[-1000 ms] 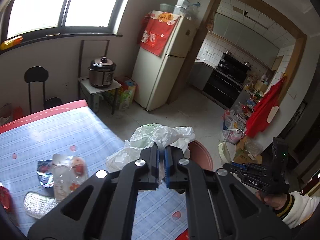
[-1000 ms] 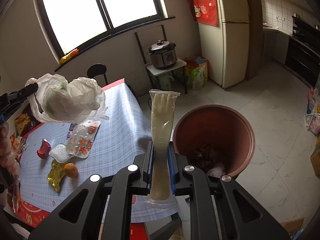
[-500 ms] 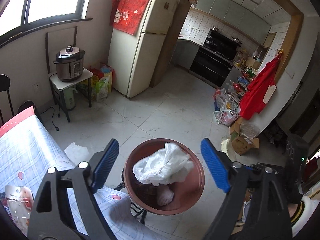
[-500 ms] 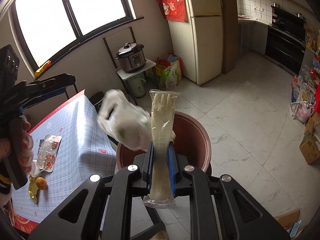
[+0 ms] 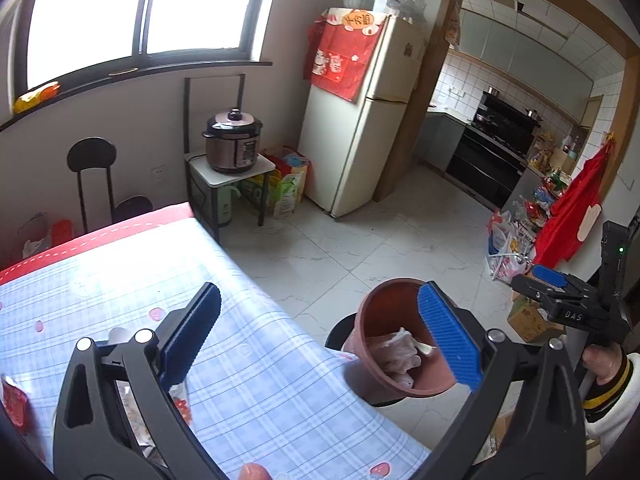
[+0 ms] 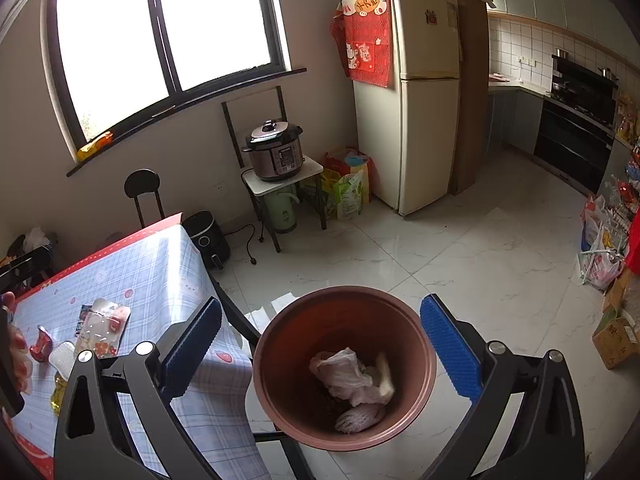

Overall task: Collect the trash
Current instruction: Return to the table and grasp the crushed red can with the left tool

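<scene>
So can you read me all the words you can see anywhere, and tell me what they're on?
"DAS": white letters on the black right gripper.
Orange sign on top of the fridge: Chinese characters, too blurred to read.
Red cloth on the fridge: print too small.
Cooker panel and table wrappers: unreadable.

- The left tool (image 5: 320,340) hangs with its blue pads spread wide, nothing between them.
- Beyond it, a brown bin (image 5: 384,320) beside the table (image 5: 260,380) holds crumpled white trash (image 5: 394,354).
- The right tool (image 5: 560,292) shows at the far right edge.
</scene>
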A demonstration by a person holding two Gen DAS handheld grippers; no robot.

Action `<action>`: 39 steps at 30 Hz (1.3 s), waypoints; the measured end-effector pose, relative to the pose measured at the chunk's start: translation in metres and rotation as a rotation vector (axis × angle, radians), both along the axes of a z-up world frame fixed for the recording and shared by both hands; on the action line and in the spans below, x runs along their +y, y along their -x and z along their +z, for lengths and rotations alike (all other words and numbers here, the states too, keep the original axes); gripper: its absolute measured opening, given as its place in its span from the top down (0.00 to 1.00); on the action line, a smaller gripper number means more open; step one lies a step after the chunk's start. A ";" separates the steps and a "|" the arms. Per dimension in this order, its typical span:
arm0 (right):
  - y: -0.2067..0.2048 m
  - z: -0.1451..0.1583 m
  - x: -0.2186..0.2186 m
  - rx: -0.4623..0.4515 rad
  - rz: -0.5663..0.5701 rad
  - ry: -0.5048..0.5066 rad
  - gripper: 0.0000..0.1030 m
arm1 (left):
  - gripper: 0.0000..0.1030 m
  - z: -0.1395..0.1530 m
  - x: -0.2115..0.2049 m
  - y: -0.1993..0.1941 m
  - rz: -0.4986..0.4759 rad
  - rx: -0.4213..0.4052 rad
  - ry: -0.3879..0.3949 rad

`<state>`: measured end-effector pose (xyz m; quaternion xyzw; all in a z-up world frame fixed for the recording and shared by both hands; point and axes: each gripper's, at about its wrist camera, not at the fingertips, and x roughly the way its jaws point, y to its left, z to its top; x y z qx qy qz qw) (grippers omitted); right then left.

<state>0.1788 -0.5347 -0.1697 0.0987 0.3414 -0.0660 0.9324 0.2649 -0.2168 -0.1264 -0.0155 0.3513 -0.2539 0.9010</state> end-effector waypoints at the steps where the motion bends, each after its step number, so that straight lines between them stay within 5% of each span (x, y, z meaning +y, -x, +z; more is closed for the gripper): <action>1: 0.002 0.001 0.006 0.003 0.004 0.003 0.05 | 0.05 0.002 0.012 0.004 0.021 -0.002 0.001; 12: 0.013 0.001 0.092 0.050 0.108 0.011 0.05 | 0.05 0.012 0.167 0.066 0.275 -0.052 -0.020; 22: 0.001 -0.005 0.177 0.091 0.246 0.038 0.05 | 0.05 -0.008 0.309 0.132 0.538 -0.015 -0.043; 32: -0.015 -0.027 0.277 0.155 0.402 0.067 0.05 | 0.05 -0.047 0.380 0.167 0.634 0.080 -0.029; 39: -0.021 -0.042 0.335 0.187 0.475 0.101 0.05 | 0.05 -0.084 0.422 0.148 0.669 0.194 0.002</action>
